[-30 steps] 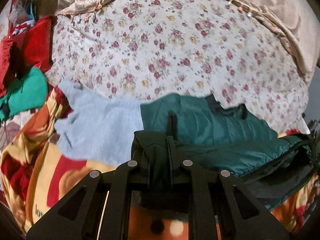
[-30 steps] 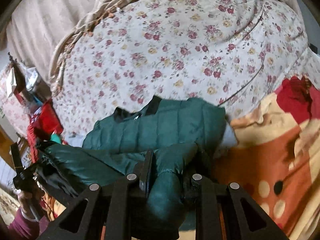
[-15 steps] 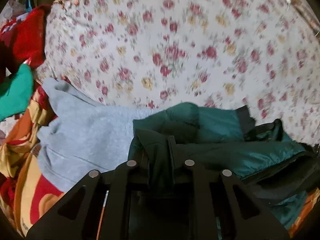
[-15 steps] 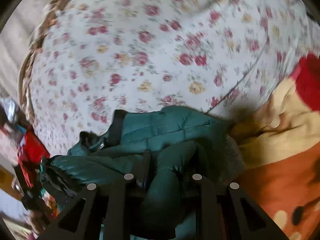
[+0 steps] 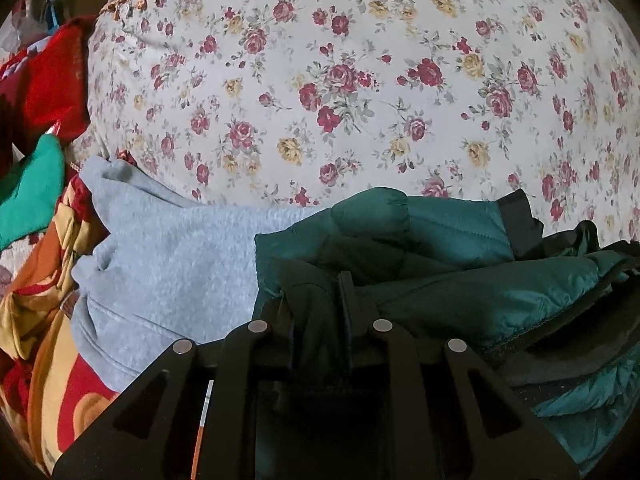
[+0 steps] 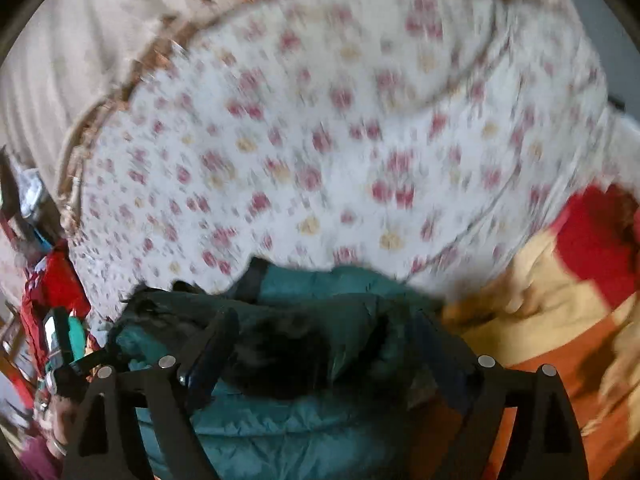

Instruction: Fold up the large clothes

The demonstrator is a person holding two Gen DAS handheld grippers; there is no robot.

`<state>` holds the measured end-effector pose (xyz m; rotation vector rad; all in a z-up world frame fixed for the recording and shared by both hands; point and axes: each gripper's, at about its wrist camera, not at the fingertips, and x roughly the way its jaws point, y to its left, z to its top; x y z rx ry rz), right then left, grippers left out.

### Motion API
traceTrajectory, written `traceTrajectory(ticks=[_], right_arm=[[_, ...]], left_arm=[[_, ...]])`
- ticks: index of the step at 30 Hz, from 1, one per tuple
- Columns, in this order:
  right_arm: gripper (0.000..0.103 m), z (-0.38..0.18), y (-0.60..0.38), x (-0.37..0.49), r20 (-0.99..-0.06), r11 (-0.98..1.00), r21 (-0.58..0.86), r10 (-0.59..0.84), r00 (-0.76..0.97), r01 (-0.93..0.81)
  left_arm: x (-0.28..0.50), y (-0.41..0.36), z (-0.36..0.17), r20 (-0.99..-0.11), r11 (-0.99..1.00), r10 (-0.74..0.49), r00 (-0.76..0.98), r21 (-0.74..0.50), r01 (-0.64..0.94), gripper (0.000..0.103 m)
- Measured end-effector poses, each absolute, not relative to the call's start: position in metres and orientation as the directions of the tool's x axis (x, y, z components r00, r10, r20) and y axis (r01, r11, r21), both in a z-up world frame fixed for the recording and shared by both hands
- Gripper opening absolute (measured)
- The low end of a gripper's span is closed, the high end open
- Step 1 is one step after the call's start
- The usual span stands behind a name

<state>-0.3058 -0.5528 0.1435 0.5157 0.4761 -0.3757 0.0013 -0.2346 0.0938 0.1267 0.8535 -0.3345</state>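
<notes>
A dark green puffer jacket [image 5: 448,236] lies bunched on the bed, partly over a grey sweatshirt [image 5: 168,264]. My left gripper [image 5: 316,300] is shut on a fold of the jacket at its left end. In the right wrist view, which is blurred, the jacket [image 6: 320,360] fills the space under my right gripper [image 6: 316,340], whose fingers stand wide apart with the fabric lying loose between them.
A floral bedspread [image 5: 360,80] covers the bed beyond the jacket. An orange, yellow and red blanket [image 6: 560,320] lies at the near edge. Red and green clothes [image 5: 44,120] are piled at the left. A beige curtain [image 6: 60,60] hangs behind.
My right gripper has opened and let go of the jacket. Both grippers carried the jacket forward over the bed. My left gripper still holds its fold.
</notes>
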Motion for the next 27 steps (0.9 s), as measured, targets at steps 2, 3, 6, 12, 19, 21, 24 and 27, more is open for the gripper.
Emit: traceTrajectory(ticks=[2,3,6,12,19,21,24,27], right_arm=[[0.087,0.152,-0.531,-0.314,-0.465,0.843,0.355,-0.216,0.859,0.404],[0.087,0.154,-0.520,-0.310,-0.459,0.868,0.334,-0.190,0.868,0.367],[0.087,0.152,-0.473,-0.276,-0.503,0.953,0.199,-0.101,0.858,0.229],[0.087,0.133,-0.401,-0.180,-0.550,0.999,-0.019,-0.052,0.834,0.050],[0.087,0.081,-0.428,-0.103,-0.671,0.977,0.081,-0.092,0.736,0.196],[0.088,0.072,-0.439,-0.099,-0.683,0.964,0.121,-0.093,0.725,0.238],[0.087,0.074,-0.442,-0.102,-0.685,0.955,0.152,-0.084,0.724,0.255],[0.087,0.090,-0.443,-0.120,-0.666,0.949,0.202,-0.049,0.744,0.243]], left_arm=[[0.001,-0.234,0.094,-0.755,0.941,-0.242,0.610,-0.028,0.338,0.018],[0.001,-0.234,0.094,-0.754,0.941,-0.243,0.610,-0.029,0.338,0.019],[0.001,-0.233,0.093,-0.752,0.940,-0.249,0.611,-0.036,0.339,0.019],[0.003,-0.226,0.097,-0.757,0.929,-0.300,0.581,-0.094,0.357,0.025],[0.003,-0.189,0.124,-0.710,0.877,-0.462,0.532,-0.277,0.392,0.073],[-0.003,-0.179,0.132,-0.676,0.883,-0.461,0.575,-0.282,0.376,0.084],[-0.006,-0.180,0.132,-0.683,0.878,-0.467,0.562,-0.284,0.385,0.084],[-0.010,-0.186,0.126,-0.691,0.888,-0.444,0.570,-0.254,0.384,0.084]])
